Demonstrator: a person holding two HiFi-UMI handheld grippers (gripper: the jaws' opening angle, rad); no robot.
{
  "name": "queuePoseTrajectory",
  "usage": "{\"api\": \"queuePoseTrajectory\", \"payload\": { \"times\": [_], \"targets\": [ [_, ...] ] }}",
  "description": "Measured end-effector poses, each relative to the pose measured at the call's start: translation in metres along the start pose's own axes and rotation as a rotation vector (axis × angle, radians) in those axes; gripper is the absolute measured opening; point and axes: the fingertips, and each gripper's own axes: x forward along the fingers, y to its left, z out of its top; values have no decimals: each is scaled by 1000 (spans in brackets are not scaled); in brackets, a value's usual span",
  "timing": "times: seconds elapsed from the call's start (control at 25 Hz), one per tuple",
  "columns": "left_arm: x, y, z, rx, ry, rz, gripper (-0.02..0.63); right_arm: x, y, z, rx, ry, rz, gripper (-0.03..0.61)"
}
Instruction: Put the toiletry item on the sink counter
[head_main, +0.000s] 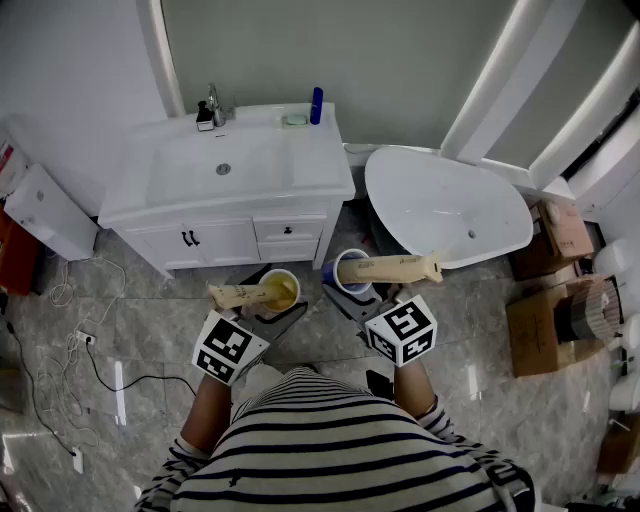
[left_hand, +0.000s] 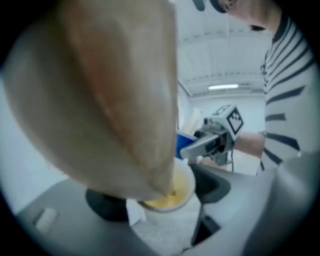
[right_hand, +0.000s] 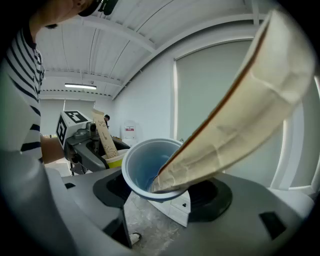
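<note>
Head view, bathtub beside sink counter, cables lower left.

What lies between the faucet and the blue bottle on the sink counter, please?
A small dish sits between the faucet and the blue bottle, seen in the head view.

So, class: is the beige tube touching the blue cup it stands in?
Touching. The right gripper view shows the beige tube with its lower end inside the blue cup, leaning on the cup's rim.
</note>
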Motion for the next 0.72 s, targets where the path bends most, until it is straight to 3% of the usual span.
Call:
{"api": "queuePoseTrajectory", "payload": {
  "times": [0.44, 0.72],
  "targets": [
    [11, -6, 8, 15, -30, -8, 374, -11, -10, 2, -3, -22, -11, 328],
    [17, -4, 9, 15, -26, -15, 374, -14, -17, 11, 47, -74, -15, 328]
  ]
}}
